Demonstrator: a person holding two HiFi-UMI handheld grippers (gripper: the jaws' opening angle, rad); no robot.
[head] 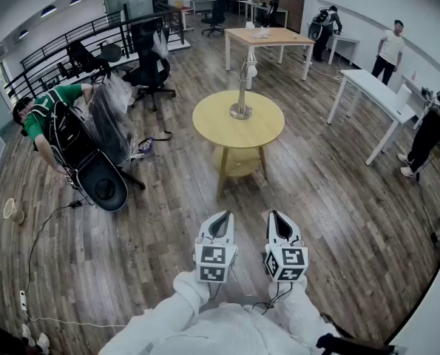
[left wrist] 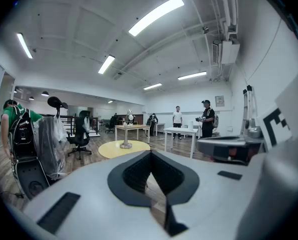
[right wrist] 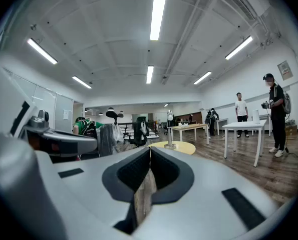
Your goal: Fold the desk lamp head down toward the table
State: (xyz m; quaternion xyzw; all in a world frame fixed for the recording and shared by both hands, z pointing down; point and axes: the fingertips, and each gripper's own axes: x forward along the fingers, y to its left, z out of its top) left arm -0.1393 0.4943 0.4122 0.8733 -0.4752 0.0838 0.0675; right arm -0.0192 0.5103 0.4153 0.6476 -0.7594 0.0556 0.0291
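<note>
A silver desk lamp (head: 242, 87) stands upright on a round yellow table (head: 260, 133) a few steps ahead of me, its head (head: 251, 69) raised. Both grippers are held side by side low in the head view, far short of the table. My left gripper (head: 220, 218) is shut with nothing in it, and so is my right gripper (head: 277, 217). In the left gripper view the lamp (left wrist: 126, 134) and table (left wrist: 119, 149) lie beyond the closed jaws of the left gripper (left wrist: 150, 155). The right gripper view shows the lamp (right wrist: 170, 130) just above the right gripper (right wrist: 150, 149).
At the left, a person in green (head: 44, 117) bends over a black cart with a plastic cover (head: 105, 143). Office chairs (head: 151, 69) stand behind. A wooden desk (head: 270, 38) and a white desk (head: 375, 93) are further off, with people nearby. A cable (head: 41, 237) lies on the floor.
</note>
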